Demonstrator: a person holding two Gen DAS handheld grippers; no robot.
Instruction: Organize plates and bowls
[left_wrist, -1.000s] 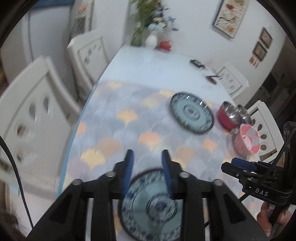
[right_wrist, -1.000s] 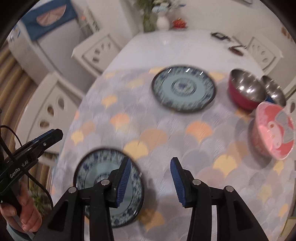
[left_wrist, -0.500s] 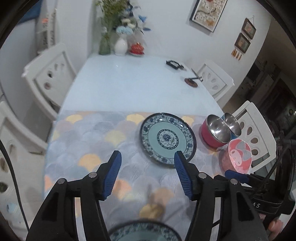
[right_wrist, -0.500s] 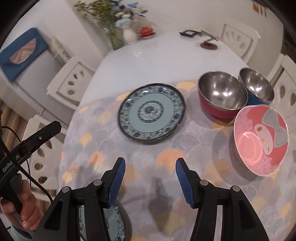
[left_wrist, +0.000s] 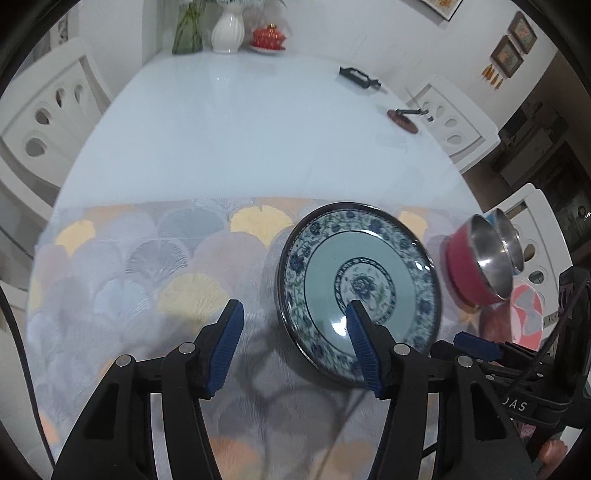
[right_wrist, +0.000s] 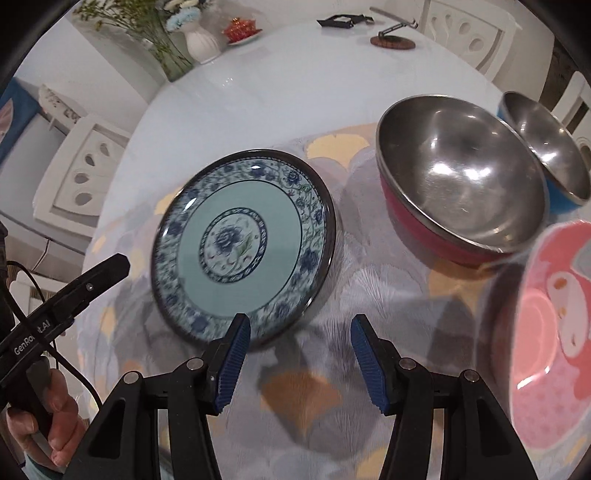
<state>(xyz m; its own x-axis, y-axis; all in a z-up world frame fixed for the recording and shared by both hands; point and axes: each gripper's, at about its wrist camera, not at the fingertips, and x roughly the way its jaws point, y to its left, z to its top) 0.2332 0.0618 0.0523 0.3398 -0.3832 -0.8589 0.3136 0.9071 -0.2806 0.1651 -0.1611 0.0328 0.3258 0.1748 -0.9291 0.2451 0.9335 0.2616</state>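
Observation:
A blue-and-white patterned plate lies on the fan-patterned mat. My left gripper is open and empty, its right finger over the plate's near edge. My right gripper is open and empty, just in front of the plate's near right rim. To the right stand a red steel-lined bowl, a smaller blue steel bowl behind it, and a pink cartoon bowl nearest. The second plate seen earlier is out of view.
The far half of the white table holds a vase with flowers, a red dish, a black object and a round brown stand. White chairs stand around the table.
Both grippers have moved forward over the mat toward the far plate and bowls. The near plate has dropped out of both views. Both grippers stay open.

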